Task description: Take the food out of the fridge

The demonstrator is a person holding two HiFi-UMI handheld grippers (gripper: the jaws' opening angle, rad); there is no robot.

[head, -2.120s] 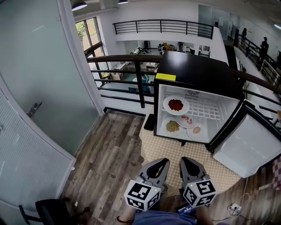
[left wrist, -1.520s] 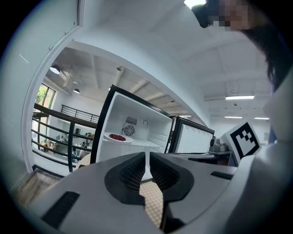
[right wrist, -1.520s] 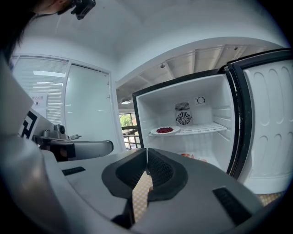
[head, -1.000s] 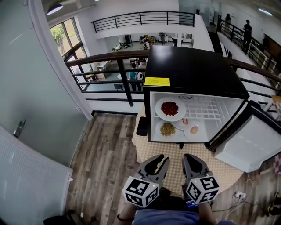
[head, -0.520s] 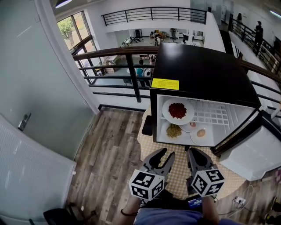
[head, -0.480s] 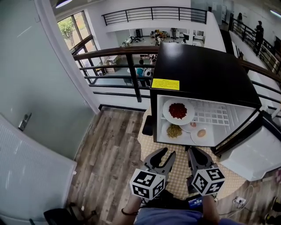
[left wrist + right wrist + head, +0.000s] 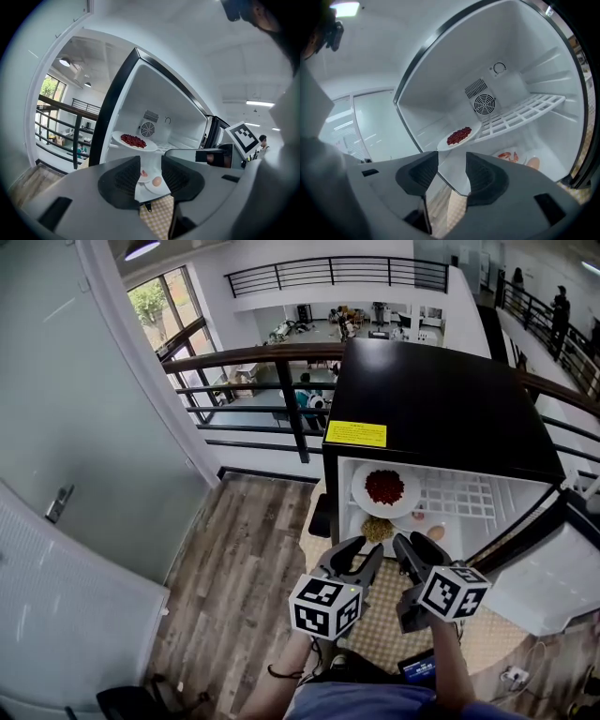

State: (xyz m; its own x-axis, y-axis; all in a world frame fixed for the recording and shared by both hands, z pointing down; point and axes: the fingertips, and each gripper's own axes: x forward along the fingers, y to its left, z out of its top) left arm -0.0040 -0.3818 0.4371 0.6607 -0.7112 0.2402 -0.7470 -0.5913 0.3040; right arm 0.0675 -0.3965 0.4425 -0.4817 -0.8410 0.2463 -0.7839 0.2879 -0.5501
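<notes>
The black mini fridge (image 7: 441, 409) stands open in the head view. A white plate of red food (image 7: 385, 487) sits on its wire shelf (image 7: 525, 110). Below lie a plate of greenish food (image 7: 377, 529), a plate of pink pieces (image 7: 506, 156) and a plate with a beige egg-like item (image 7: 436, 532). My left gripper (image 7: 361, 556) and right gripper (image 7: 412, 547) hover side by side just in front of the opening. Both sets of jaws are opening, with nothing between them. The red plate (image 7: 133, 140) shows above the left gripper (image 7: 150, 176), and the red plate (image 7: 459, 135) shows above the right gripper (image 7: 452, 176).
The fridge door (image 7: 553, 568) hangs open at the right. A yellow checked mat (image 7: 375, 638) lies under the fridge on the wood floor (image 7: 244, 559). A dark railing (image 7: 272, 362) runs behind, a frosted glass wall (image 7: 84, 427) stands at the left. A cable plug (image 7: 514, 673) lies bottom right.
Both grippers have moved forward to the fridge opening. The left jaws have spread wider and the right jaws have gone from shut to open. The fridge looks nearer.
</notes>
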